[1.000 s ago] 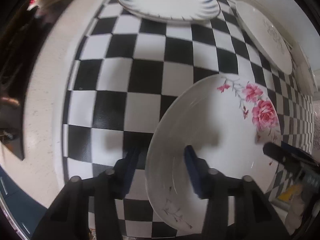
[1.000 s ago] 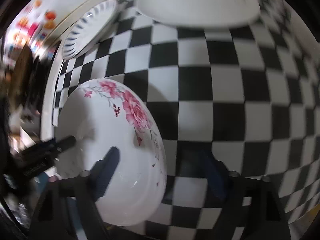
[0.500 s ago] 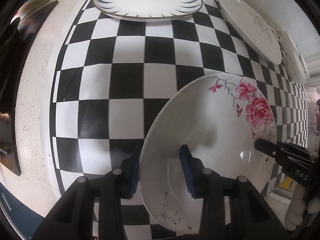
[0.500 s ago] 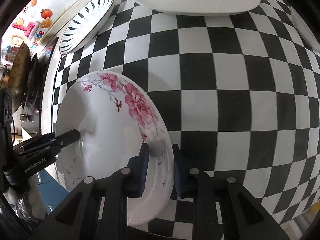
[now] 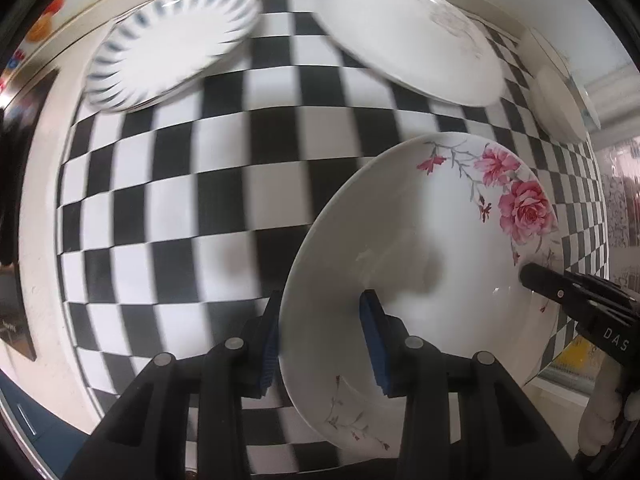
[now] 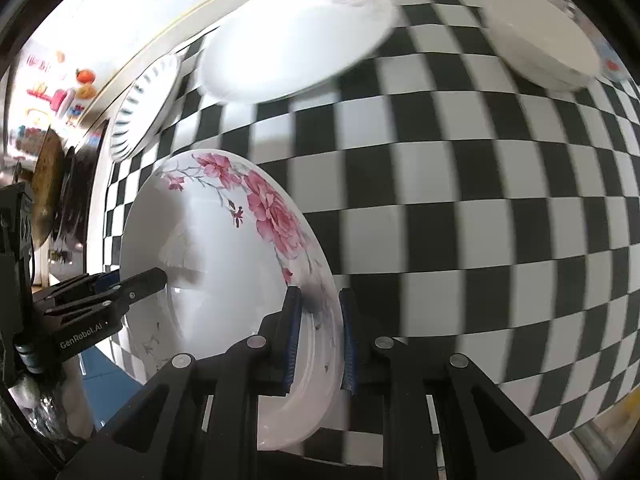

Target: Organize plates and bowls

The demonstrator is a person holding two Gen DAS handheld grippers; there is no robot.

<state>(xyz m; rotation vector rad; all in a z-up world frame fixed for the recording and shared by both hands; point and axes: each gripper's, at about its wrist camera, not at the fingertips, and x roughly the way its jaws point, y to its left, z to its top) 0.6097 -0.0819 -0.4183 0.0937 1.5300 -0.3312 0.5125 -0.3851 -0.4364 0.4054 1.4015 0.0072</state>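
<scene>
Both close views sharing rose plate (image 5: 432,248)

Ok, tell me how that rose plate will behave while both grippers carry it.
The rose plate looks glazed and glossy, so it may slip in the thin rim grips of the left gripper and right gripper. It probably stays rigid, not flexing. Likely ceramic, it could chip if dropped onto the checkered cloth.

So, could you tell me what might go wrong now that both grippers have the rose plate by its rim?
1. The rose plate is pinched only at opposite rim edges by the left gripper and the right gripper; glazed rim could slip if either hand twists or pulls apart.
2. The striped plate and the white plate lie ahead on the checkered cloth; carrying it low could knock them.
</scene>
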